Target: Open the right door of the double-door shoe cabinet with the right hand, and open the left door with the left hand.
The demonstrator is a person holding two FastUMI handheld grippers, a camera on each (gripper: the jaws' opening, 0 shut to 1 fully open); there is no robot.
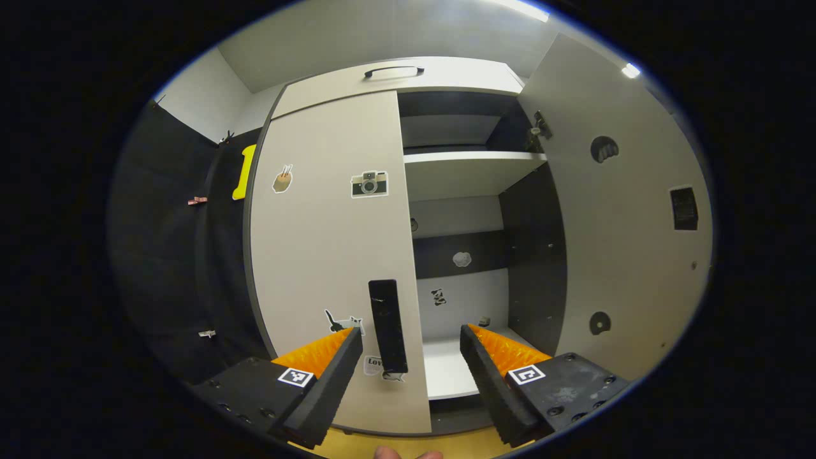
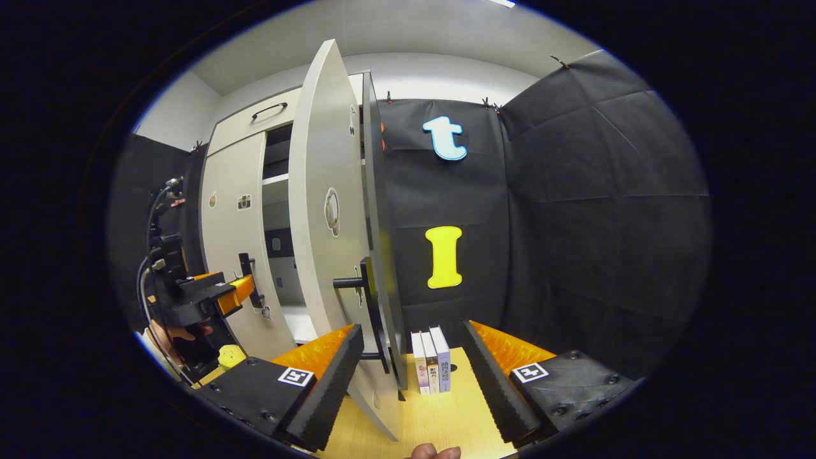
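Both grippers gape, holding nothing: left gripper before the shut left door's handle; right gripper near the open right door.

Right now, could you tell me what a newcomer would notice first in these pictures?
The right door stands swung wide open, baring the shelves. The left door is shut, and the open left gripper frames its black handle. Three books stand on the table between the right gripper fingers.
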